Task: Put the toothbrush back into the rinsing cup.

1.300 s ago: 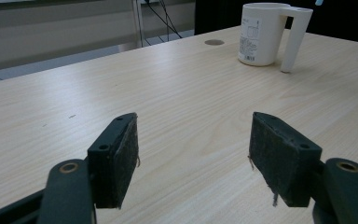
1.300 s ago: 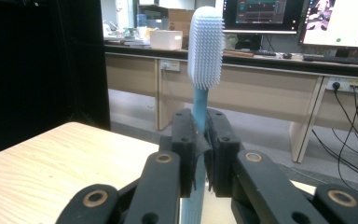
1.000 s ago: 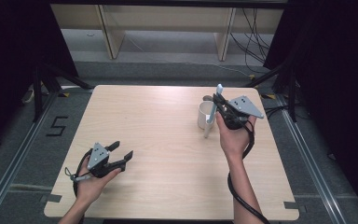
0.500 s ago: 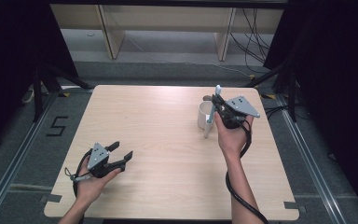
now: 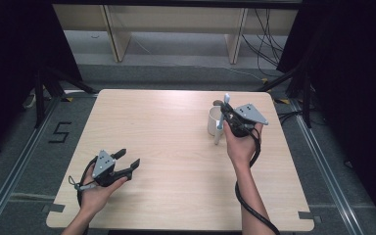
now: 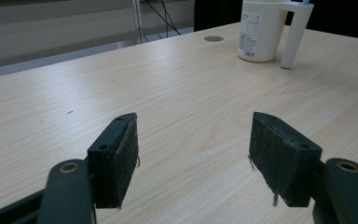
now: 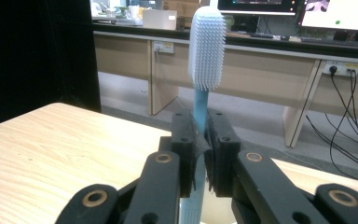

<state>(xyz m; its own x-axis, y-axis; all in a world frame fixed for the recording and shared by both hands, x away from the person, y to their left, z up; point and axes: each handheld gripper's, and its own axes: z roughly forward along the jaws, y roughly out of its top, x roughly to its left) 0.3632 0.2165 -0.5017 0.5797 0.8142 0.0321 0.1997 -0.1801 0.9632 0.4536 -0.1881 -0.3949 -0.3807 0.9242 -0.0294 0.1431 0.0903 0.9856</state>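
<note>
Two black jaws of the right gripper (image 7: 199,140) clamp the toothbrush (image 7: 206,51) upright just above the white mug (image 5: 215,120); the left gripper (image 5: 126,164) rests wide apart, well away from both

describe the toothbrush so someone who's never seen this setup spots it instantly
On the wooden table, look to its far right part, where a white cup stands. Over that cup the right gripper has its jaws shut on the toothbrush, upright, head on top. It is the one pale blue thing: slim handle, white bristle head.
</note>
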